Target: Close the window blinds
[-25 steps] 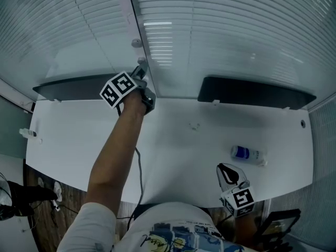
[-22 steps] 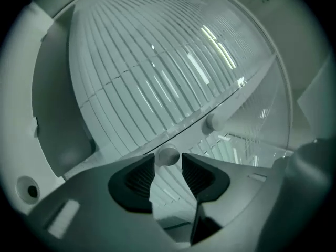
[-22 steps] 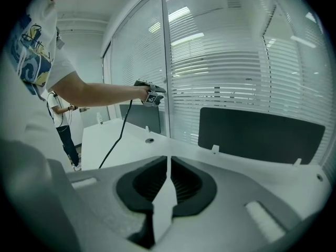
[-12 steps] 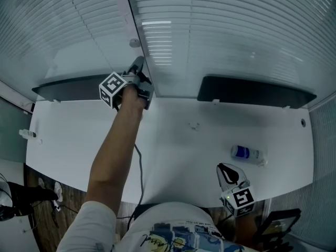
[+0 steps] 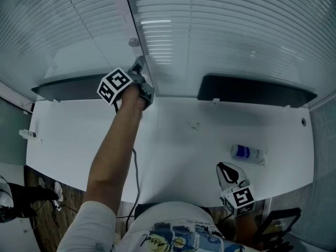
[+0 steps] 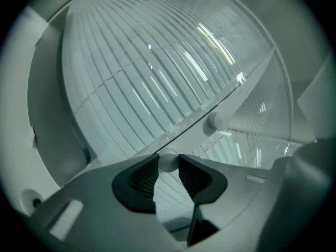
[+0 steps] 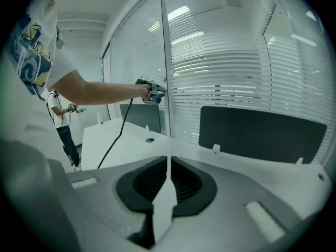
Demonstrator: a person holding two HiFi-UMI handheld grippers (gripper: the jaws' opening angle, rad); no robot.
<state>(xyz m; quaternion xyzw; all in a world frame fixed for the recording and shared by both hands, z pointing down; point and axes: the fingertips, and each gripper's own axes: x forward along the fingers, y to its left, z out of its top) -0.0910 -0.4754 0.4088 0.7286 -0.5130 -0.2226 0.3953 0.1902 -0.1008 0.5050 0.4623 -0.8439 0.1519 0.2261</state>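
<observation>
Right gripper (image 5: pixel 224 169) at 5 o'clock of head view, low beside torso, over near edge of white desk top (image 5: pixel 173 151). Jaws together bar a thin sliver, nothing between, only bare desk beyond.

Clear plastic bottle with blue label (image 5: pixel 247 153) lying on its side on desk, near right gripper, at its 1 o'clock, not touching.

Bare forearm (image 5: pixel 113 151) stretched from 7 o'clock toward 11 o'clock across desk, thin black cable (image 5: pixel 137 161) hanging under it.

Two dark flat divider panels along far desk edge: one at 9 o'clock (image 5: pixel 71 87), one at 2 o'clock (image 5: pixel 256 92).

Left gripper (image 5: pixel 138 64) at 11 o'clock of centre, in the gap between the panels, held level against white vertical window post (image 5: pixel 126 14). Jaws just closing in the last moment, now narrowed onto whitish round tip (image 6: pixel 168 163) of thin clear blind wand (image 6: pixel 194 122), a pad against each side of it. Wand running from jaw tips toward 1 o'clock in left gripper view, across the slats. Small round white knob (image 6: pixel 215 121) just beside wand, at 3 o'clock of it. Contact between the two: cannot tell.

White horizontal slat blinds (image 5: pixel 236 25) farthest out, filling 10 to 2 o'clock of head view, down over panes on both sides of post. In right gripper view, thin gaps between slats on pane at 1 o'clock.
</observation>
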